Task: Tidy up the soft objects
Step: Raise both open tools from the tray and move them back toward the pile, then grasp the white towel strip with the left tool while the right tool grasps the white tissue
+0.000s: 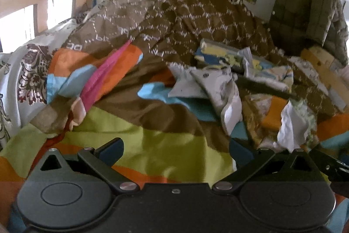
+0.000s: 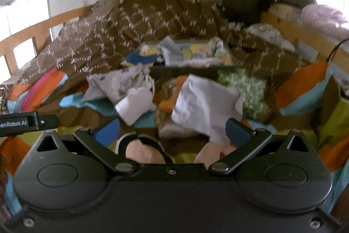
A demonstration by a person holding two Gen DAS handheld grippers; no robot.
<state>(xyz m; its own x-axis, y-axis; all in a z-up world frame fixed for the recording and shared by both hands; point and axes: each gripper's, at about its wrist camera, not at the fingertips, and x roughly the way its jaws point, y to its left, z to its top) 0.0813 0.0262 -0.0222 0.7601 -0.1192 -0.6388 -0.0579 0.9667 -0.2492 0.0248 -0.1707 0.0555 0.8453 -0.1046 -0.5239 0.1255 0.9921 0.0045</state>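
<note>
Several soft cloth items lie on a bed with a colourful striped cover (image 1: 152, 134). A grey-white printed garment (image 1: 216, 88) lies in the middle; it also shows in the right wrist view (image 2: 122, 84). A white cloth (image 2: 202, 106) lies just ahead of my right gripper (image 2: 172, 130), with a green-white patterned cloth (image 2: 250, 88) to its right. A folded yellow-and-blue item (image 2: 185, 51) lies further back. My left gripper (image 1: 174, 150) is open and empty above the green stripe. My right gripper is open and empty, close to the white cloth.
A brown quilt (image 1: 174, 21) is heaped at the back. A patterned pillow (image 1: 28, 73) lies at the left. A wooden bed rail (image 2: 305, 36) runs along the right. An olive jacket (image 1: 305, 8) hangs by the wall. The person's feet (image 2: 144, 152) show below my right gripper.
</note>
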